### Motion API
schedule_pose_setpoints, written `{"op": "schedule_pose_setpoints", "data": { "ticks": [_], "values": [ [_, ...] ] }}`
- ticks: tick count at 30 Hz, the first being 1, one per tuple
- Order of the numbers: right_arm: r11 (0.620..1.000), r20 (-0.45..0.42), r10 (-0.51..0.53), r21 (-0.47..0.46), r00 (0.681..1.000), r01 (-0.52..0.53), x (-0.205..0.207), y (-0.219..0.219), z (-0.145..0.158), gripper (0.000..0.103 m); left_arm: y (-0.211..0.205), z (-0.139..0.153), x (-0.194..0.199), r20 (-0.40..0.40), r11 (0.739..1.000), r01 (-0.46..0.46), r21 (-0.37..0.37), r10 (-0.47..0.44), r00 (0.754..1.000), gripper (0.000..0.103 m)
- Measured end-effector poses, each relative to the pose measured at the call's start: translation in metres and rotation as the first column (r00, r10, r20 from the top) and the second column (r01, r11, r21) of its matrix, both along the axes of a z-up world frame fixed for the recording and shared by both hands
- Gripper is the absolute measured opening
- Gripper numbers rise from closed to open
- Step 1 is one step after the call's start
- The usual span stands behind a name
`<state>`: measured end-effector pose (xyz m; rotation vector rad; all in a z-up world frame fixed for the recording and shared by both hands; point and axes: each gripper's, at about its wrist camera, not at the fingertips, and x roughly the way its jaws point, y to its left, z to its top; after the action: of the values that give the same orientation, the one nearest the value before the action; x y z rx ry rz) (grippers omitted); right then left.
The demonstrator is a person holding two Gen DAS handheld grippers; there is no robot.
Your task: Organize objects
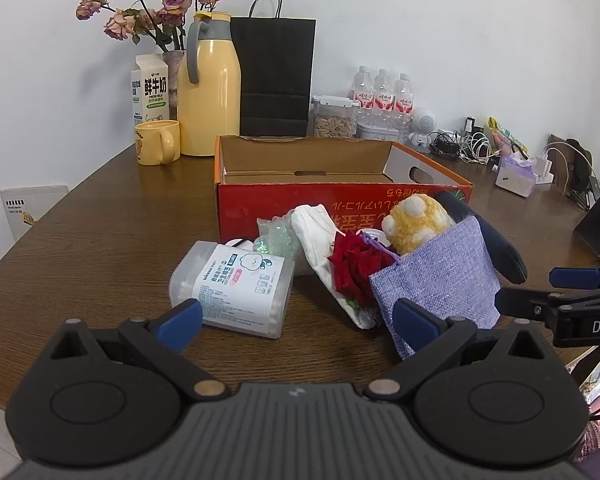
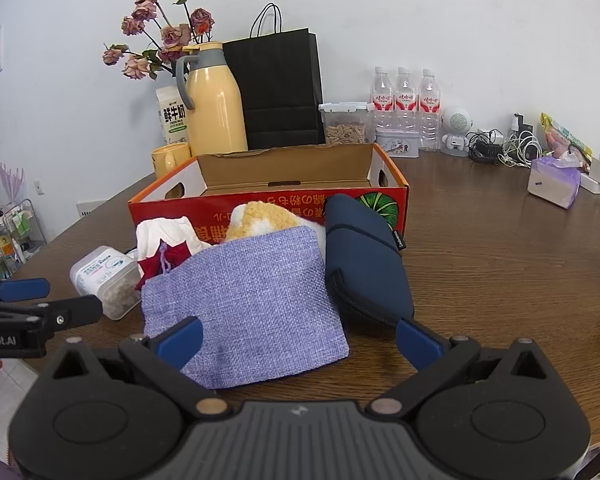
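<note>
An open red cardboard box (image 1: 340, 204) (image 2: 268, 204) stands mid-table, and its inside looks empty. Piled before it are a clear cotton swab box (image 1: 236, 284) (image 2: 104, 276), a white cloth bag (image 1: 316, 232), a red rose (image 1: 356, 268), a yellow plush toy (image 1: 416, 220) (image 2: 260, 216), a purple woven pouch (image 1: 440, 284) (image 2: 248, 304) and a navy zip pouch (image 2: 364, 264). My left gripper (image 1: 298, 322) (image 2: 56, 300) is open, low before the swab box and the purple pouch. My right gripper (image 2: 299, 342) (image 1: 548, 288) is open over the purple pouch's near edge, holding nothing.
Along the wall stand a yellow thermos (image 1: 208, 92), a yellow mug (image 1: 158, 142), a milk carton (image 1: 150, 88), dried roses, a black paper bag (image 1: 274, 76), a seed jar, water bottles (image 2: 404, 100), cables and a tissue pack (image 2: 554, 182). The brown table (image 2: 500, 260) curves off near left and right.
</note>
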<state>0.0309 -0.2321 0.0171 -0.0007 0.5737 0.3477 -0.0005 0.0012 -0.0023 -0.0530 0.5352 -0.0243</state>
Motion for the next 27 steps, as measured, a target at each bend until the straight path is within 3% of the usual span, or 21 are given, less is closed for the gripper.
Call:
{"op": "schedule_pose_setpoints", "data": {
  "ticks": [27],
  "values": [
    [1.0,0.001,-0.001,0.0,1.0,0.001,-0.0004,0.0009,-0.0008,0.103,0.0003,0.0026,-0.0005,-0.002,1.0,-0.001,-0.005,0.001,1.0,0.103]
  ]
}}
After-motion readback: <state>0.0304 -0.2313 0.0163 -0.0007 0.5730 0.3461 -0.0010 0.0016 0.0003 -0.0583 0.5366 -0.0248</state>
